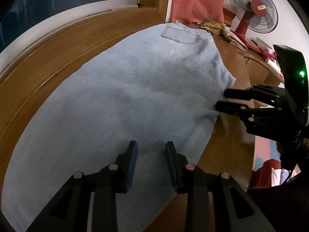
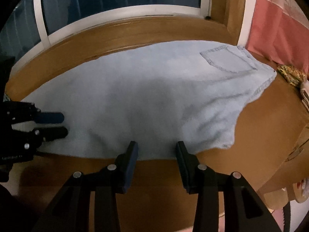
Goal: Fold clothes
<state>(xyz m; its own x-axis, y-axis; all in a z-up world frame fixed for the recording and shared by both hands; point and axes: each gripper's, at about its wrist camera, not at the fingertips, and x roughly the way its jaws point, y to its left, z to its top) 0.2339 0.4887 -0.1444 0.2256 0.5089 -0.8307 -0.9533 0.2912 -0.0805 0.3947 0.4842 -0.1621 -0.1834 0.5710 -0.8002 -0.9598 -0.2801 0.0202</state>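
Two grippers over light blue jeans [image 1: 135, 96] spread flat on the wooden table [image 1: 48, 73], back pocket [image 1: 180, 33] at the far end. We see the left gripper [image 1: 151, 150] above the denim, jaws apart, nothing between. Right gripper [image 2: 156, 150] at the near hem, jaws spread, empty. Red fan [image 1: 253, 11] behind.

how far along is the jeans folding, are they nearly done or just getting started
Early on, by the look of it. Done: the light blue jeans lie flat on the wooden surface, one back pocket up, seemingly already halved leg over leg. In hand: nothing is gripped; the left gripper and right gripper both hover open over the denim's near edge. Left: the crosswise folds into a compact stack.
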